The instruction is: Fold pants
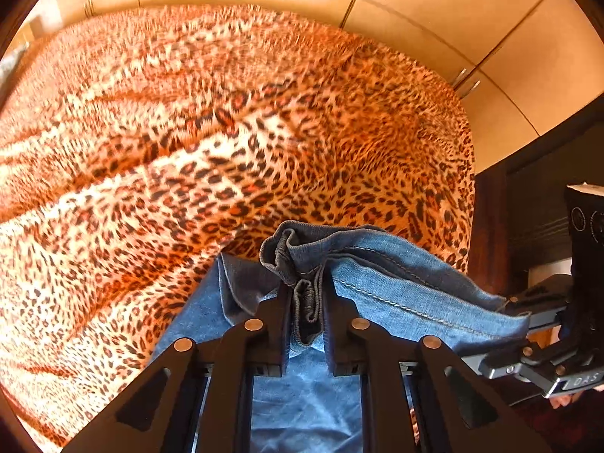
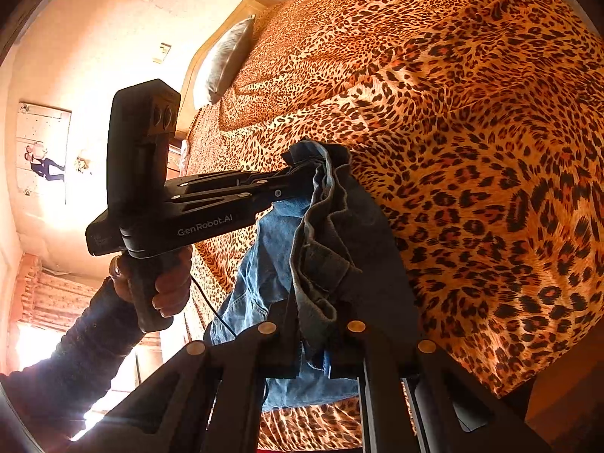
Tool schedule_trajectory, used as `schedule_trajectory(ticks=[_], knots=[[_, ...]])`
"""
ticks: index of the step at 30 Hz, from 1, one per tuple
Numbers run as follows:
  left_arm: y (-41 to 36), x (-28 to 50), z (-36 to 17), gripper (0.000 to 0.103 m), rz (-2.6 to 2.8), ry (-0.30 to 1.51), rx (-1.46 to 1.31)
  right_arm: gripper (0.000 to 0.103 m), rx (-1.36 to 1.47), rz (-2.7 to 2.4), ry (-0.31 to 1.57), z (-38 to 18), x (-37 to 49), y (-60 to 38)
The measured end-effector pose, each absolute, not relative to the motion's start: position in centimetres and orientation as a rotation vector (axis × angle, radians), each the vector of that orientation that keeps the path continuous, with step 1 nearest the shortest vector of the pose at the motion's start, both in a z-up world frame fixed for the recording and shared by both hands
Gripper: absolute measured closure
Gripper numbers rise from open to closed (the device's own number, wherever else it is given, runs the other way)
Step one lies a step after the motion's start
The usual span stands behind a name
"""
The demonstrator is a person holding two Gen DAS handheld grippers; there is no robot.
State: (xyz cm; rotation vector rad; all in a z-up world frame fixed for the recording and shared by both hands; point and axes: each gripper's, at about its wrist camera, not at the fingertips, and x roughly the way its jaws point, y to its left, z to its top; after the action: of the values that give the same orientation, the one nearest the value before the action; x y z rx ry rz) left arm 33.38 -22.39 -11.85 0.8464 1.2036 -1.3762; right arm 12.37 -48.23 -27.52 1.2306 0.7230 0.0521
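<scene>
The pants (image 1: 362, 275) — blue denim jeans — are hanging up off the bed, pinched at two spots along one bunched edge. In the left wrist view a thick wad of folded hem and seam is sitting right between the left gripper (image 1: 306, 324), and the jaws are squeezing tight on it, with barely a gap beyond the cloth itself. From there a stretch of stitched denim is running off to the right, taut, to the right gripper (image 1: 517, 311), whose fingers are clamping its far corner. More of the lighter blue cloth is drooping below the left gripper's frame.

Switching to the right wrist view, the same picture from the other end: the pants (image 2: 332, 234) are gathered in dark folds, the right gripper (image 2: 316, 336) is closing hard on a crumpled band of denim, and the left gripper (image 2: 307, 173) is coming in from the left, biting the upper edge of the cloth. A paler leg is dangling beneath, between the two tools.

The person's hand (image 2: 166, 283) is wrapping round the left tool's handle, a dark sleeve (image 2: 87, 347) trailing down to the corner — and a thin black cable is hanging from the grip.

Behind it all, the leopard-print bedspread (image 1: 188, 151) is covering the bed, lying under the lifted jeans. A grey pillow (image 2: 226, 60) is resting at the headboard, and pale wooden cupboard doors (image 1: 472, 11) are lining the wall beyond.
</scene>
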Motion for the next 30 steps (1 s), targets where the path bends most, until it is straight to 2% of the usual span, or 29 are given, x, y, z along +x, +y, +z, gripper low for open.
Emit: schedule_trajectory(ticks=[13,17,22,23,26,28,30], knots=[[-13.2,37.9,-9.4,0.090,-1.287,1.333,0.673,0.096,1.124,0.269,0.782,-23.7,15.9,-42.8],[-9.0,39.2,-10.2,0.089,-1.217,1.388,0.617,0.095,1.063,0.387,0.857,-23.6,18.7,-38.9],[-4.0,40.5,-13.5,0.086,-1.057,1.464,0.575,0.089,0.856,0.461,0.995,-24.5,22.3,-33.0],[-3.4,40.7,-14.1,0.086,-1.028,1.484,0.575,0.086,0.805,0.473,1.030,-25.0,22.9,-31.8],[-1.4,41.1,-15.3,0.076,-0.949,1.536,0.554,0.077,0.608,0.444,1.157,-26.6,24.2,-28.3],[-0.3,41.2,-14.7,0.062,-0.907,1.517,0.527,0.075,0.498,0.426,1.189,-26.7,24.4,-26.9],[0.8,41.4,-13.6,0.058,-0.874,1.495,0.489,0.072,0.452,0.441,1.174,-25.7,24.0,-26.6]])
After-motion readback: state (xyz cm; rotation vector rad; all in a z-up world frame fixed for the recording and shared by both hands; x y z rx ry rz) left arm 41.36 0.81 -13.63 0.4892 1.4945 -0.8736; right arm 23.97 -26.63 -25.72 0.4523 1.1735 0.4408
